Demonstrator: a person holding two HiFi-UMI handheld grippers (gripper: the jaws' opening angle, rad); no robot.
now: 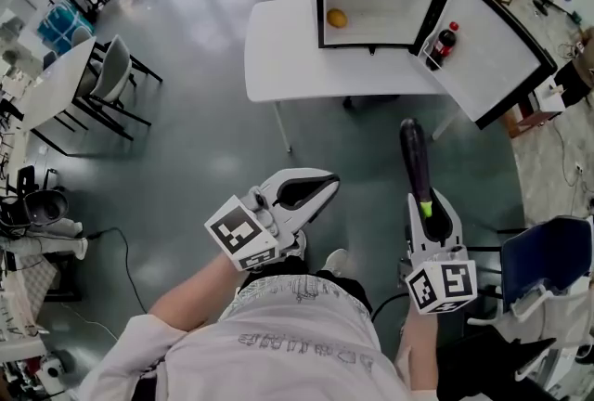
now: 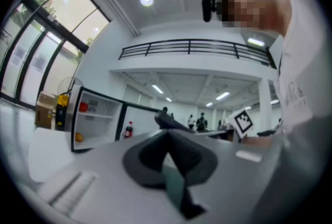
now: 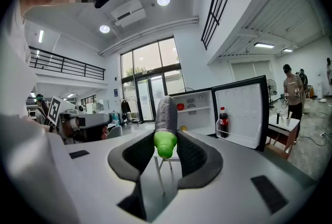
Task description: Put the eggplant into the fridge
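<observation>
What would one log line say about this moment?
right hand-held gripper: shut on long dark-purple eggplant | left hand-held gripper: shut, empty | small white fridge: door open

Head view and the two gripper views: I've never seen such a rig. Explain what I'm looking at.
No robot here: a person holds a two-jaw gripper in each hand. The head view comes from a camera on the person's head, looking down; the other two ride on the grippers, looking along their jaws. The right gripper is closed on the green stem end of a purple eggplant. The left gripper is shut and empty. Ahead, on a white table, stands a small fridge with its door open; a dark bottle sits in the door.
</observation>
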